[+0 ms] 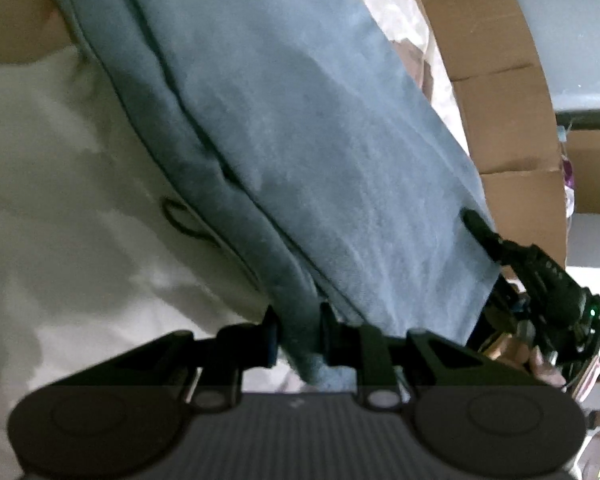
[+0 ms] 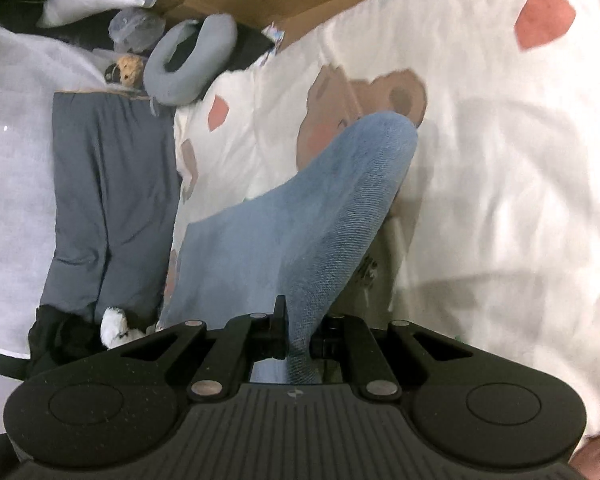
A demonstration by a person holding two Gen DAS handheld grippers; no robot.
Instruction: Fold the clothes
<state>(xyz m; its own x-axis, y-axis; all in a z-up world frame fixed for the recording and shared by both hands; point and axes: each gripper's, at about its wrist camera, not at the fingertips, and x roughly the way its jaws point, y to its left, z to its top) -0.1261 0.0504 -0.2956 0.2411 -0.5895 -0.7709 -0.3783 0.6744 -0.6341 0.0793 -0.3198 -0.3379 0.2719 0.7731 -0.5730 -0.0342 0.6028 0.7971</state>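
Left wrist view first: the left gripper (image 1: pixel 298 334) has its jaws pinched on a thick, bunched seam edge of the blue denim-like garment (image 1: pixel 284 120), which stretches away from it in a taut, slanting sheet above the cream bedspread (image 1: pixel 60 160). At the sheet's far corner the right gripper (image 1: pixel 476 222) shows as a black finger pressed into the cloth, with a hand behind it. Its own camera shows the right gripper (image 2: pixel 298 334) nipped almost fully together on a thin fold of the same blue cloth (image 2: pixel 320 208), which humps up and away over the bear-printed cover.

Risks, as I judge them from here: the left hold is on a fat roll of fabric, so layers could creep out unevenly and the edge sag. The right hold is only a narrow pinch; a hard tug between the two hands could pull it free and drop that corner. A loose dark loop (image 1: pixel 182 220) hangs beside the seam and might snag. The brown cardboard box (image 1: pixel 500 80) stands close by, so a wide swing could brush it.
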